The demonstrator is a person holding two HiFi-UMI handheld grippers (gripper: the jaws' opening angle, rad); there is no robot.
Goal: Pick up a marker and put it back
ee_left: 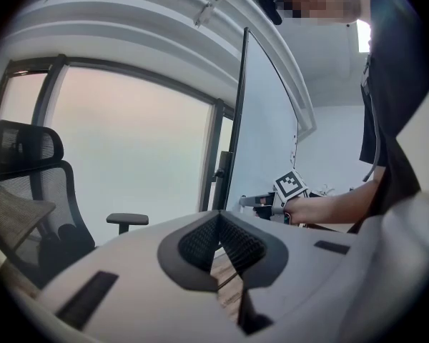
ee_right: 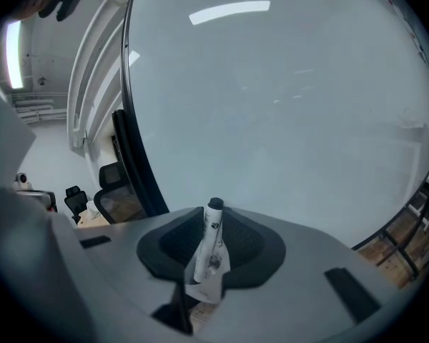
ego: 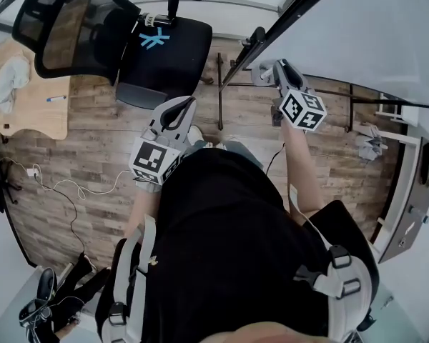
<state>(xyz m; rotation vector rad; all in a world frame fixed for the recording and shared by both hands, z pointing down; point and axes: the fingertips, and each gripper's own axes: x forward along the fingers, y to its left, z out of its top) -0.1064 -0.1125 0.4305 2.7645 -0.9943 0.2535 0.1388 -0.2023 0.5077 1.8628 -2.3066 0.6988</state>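
Observation:
A white marker with a black cap stands upright between the pads of my right gripper, which is shut on it. In the head view the right gripper is raised close to the bottom edge of the whiteboard, whose pale surface fills the right gripper view. My left gripper hangs lower, over the wooden floor, with its jaws together and nothing between them. From the left gripper view the right gripper shows in front of the whiteboard.
A black office chair stands just ahead of the left gripper. A wooden desk at far left carries a blue pen. Cables trail over the floor. The whiteboard stand's bars run along the floor.

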